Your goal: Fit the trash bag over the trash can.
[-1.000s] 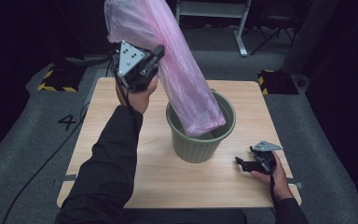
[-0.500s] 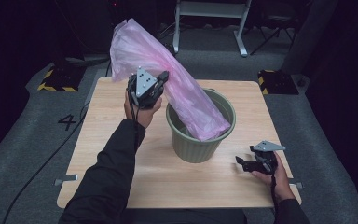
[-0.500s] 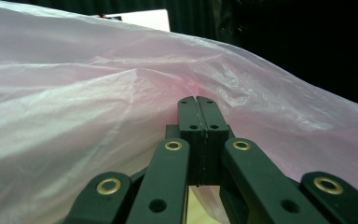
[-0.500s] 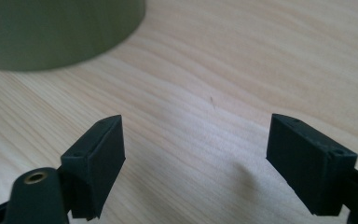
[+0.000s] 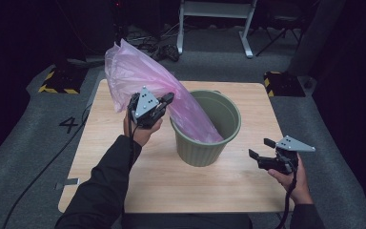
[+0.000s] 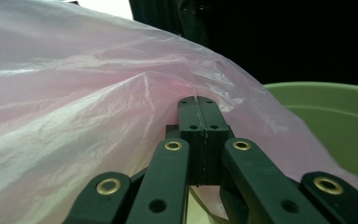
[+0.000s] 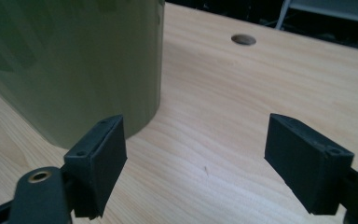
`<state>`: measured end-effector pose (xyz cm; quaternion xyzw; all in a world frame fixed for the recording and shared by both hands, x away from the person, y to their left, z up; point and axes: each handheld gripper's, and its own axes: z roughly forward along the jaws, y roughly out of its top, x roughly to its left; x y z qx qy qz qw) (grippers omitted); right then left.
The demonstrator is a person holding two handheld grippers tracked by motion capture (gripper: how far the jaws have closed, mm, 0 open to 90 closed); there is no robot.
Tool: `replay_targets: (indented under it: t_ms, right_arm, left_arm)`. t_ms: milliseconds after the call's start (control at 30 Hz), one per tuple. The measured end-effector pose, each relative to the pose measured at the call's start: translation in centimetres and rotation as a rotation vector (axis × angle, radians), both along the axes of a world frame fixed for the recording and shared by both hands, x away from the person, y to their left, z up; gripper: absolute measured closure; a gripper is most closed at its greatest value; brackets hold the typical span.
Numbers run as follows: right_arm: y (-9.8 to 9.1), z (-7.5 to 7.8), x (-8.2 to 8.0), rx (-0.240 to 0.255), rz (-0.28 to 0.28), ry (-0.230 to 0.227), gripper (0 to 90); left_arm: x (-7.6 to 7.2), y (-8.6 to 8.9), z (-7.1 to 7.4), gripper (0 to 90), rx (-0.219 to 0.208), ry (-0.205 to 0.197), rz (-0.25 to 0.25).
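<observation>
While left hand-held gripper (image 5: 166, 101) is pinching pink bag (image 5: 138, 76) by fold, lower end trailing into green bin (image 5: 205, 151) on surface (image 5: 162, 176), likely lining it; right hand-held gripper (image 5: 262, 152) hovering spread beside bin, likely ready for rim.

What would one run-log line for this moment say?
left gripper: shut on pink bag | bag end in green bin | right gripper: open, beside bin

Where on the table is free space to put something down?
Bare wood lies along the table near edge, between the green bin and the right gripper, and at the far right corner. The pink bag crowds the far left.
</observation>
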<state>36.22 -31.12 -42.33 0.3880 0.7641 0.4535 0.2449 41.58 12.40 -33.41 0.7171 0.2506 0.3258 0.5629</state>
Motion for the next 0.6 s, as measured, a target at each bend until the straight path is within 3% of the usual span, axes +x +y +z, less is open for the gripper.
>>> replay_targets:
  t_ms: [367, 600]
  right_arm:
    - [1.0, 4.1, -0.9, 0.004, 0.042, -0.084, 21.9]
    - [3.1, 7.2, -1.0, -0.013, 0.106, -0.138, 21.4]
  left_arm:
    - [-1.5, -0.8, -0.6, 89.8, 0.022, 0.039, -0.114]
    - [-2.1, -1.0, -0.8, 89.8, 0.016, 0.055, -0.158]
